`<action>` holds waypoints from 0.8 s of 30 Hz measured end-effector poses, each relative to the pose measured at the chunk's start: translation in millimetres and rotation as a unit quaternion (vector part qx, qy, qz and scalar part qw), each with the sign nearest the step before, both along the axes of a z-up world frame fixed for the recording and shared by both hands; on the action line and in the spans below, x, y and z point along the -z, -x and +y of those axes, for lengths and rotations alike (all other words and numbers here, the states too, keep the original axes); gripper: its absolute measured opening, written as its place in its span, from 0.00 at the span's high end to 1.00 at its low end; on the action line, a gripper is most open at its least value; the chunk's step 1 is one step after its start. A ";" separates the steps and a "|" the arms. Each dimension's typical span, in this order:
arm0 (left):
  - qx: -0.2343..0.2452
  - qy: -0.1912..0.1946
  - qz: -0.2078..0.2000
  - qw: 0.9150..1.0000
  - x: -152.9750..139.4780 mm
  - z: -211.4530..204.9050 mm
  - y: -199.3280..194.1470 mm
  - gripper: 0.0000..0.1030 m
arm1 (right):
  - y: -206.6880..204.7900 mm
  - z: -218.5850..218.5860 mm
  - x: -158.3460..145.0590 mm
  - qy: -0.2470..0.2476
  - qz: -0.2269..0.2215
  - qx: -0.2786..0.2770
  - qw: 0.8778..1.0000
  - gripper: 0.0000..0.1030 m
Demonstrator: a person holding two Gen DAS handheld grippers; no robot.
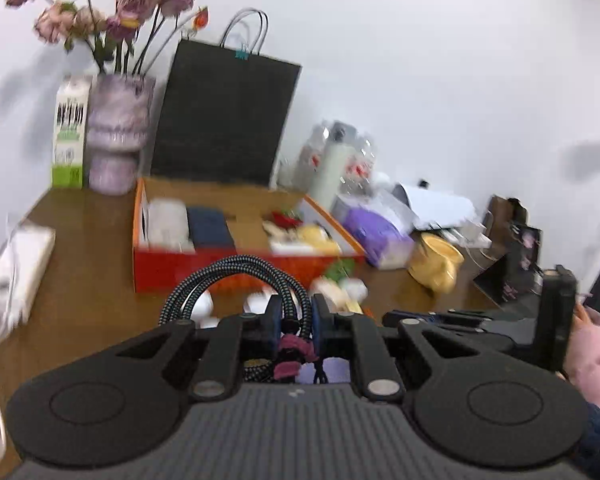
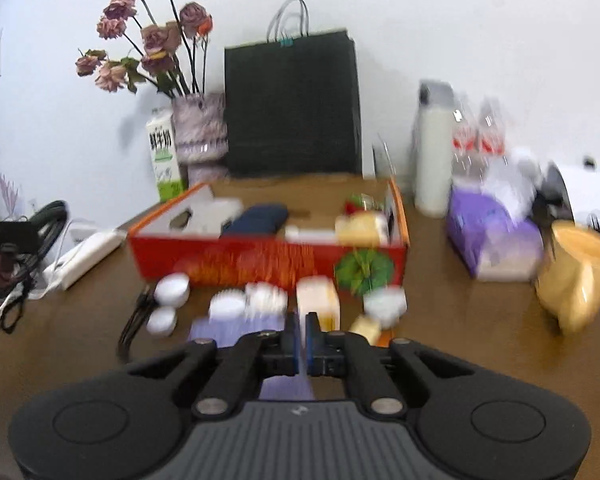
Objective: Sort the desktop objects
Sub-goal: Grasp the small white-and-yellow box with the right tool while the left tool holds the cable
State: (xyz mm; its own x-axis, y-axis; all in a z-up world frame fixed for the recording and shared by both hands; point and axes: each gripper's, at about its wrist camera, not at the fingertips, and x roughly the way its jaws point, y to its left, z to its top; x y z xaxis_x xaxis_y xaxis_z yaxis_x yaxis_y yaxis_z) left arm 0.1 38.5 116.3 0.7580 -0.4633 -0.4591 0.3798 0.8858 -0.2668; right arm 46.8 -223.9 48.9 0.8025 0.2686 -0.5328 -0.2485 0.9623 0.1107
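My left gripper [image 1: 296,320] is shut on a coiled braided cable [image 1: 236,276] bound with a pink strap, held above the brown desk in front of the orange box [image 1: 240,268]. It also shows at the left edge of the right wrist view [image 2: 8,240]. The box [image 2: 260,256] holds a white item, a dark blue case [image 2: 256,220] and yellow items. My right gripper [image 2: 302,336] is shut and empty, low over the desk. In front of it lie white jars [image 2: 172,288], a small yellow-white carton [image 2: 318,300], a purple sheet [image 2: 236,328] and a black cable [image 2: 132,324].
A black paper bag [image 2: 292,108], a vase of dried flowers [image 2: 200,132] and a milk carton [image 2: 164,156] stand at the back wall. A white bottle [image 2: 432,160], a purple tissue pack [image 2: 496,236] and a yellow mug [image 2: 576,276] are at the right. A white power strip [image 1: 16,268] lies at the left.
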 end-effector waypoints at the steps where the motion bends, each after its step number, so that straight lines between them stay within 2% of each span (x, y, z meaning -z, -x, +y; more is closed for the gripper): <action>1: 0.007 -0.004 0.009 1.000 7.2 -2.0 13.6 0.85 | 8.1 -2.7 4.7 0.001 0.008 0.001 1.000 0.89; 6: 0.043 -0.066 0.092 0.993 64.3 -26.6 41.6 0.84 | 28.3 -11.8 25.3 -0.007 0.048 0.011 0.999 0.75; 8: 0.040 -0.103 0.102 0.989 81.9 -38.1 43.3 0.83 | 22.8 -7.5 21.8 -0.002 0.040 0.003 0.999 0.68; 9: 0.037 -0.113 0.101 0.988 88.2 -41.1 43.5 0.75 | 17.7 -3.9 18.1 0.004 0.030 -0.001 1.000 0.57; 10: 0.041 -0.131 0.102 0.985 93.4 -45.5 42.3 0.71 | 8.9 0.9 13.2 0.014 0.018 -0.006 1.000 0.50; 11: 0.042 -0.136 0.087 0.986 94.8 -47.9 43.7 0.60 | -1.7 5.3 10.2 0.022 0.009 -0.012 1.000 0.38; 12: 0.042 -0.136 0.085 0.986 95.9 -48.1 41.9 0.44 | -15.3 9.6 7.4 0.027 0.004 -0.017 0.999 0.35; 14: 0.032 -0.126 0.089 0.988 97.6 -46.5 36.8 0.41 | -45.8 17.1 5.3 0.036 0.010 -0.020 0.999 0.38; 16: 0.027 -0.121 0.087 0.988 97.3 -47.5 32.5 0.49 | -85.3 24.8 10.4 0.046 0.034 -0.018 0.998 0.43; 17: 0.021 -0.121 0.085 0.989 98.7 -48.3 30.8 0.70 | -101.1 27.5 15.8 0.052 0.044 -0.018 0.998 0.48; 18: 0.021 -0.120 0.083 0.989 98.5 -49.1 28.9 0.79 | -114.4 30.6 22.9 0.059 0.059 -0.018 0.996 0.60; 19: 0.025 -0.115 0.087 0.989 98.6 -48.9 28.6 0.83 | -127.9 33.5 32.0 0.070 0.082 -0.016 0.994 0.71; 22: 0.012 -0.098 0.078 0.992 93.3 -43.0 30.8 0.86 | -126.5 31.9 33.7 0.062 0.082 -0.002 0.995 0.70; 24: -0.002 -0.094 0.061 0.994 85.6 -36.5 34.9 0.86 | -105.0 25.9 23.1 0.055 0.056 0.004 0.997 0.70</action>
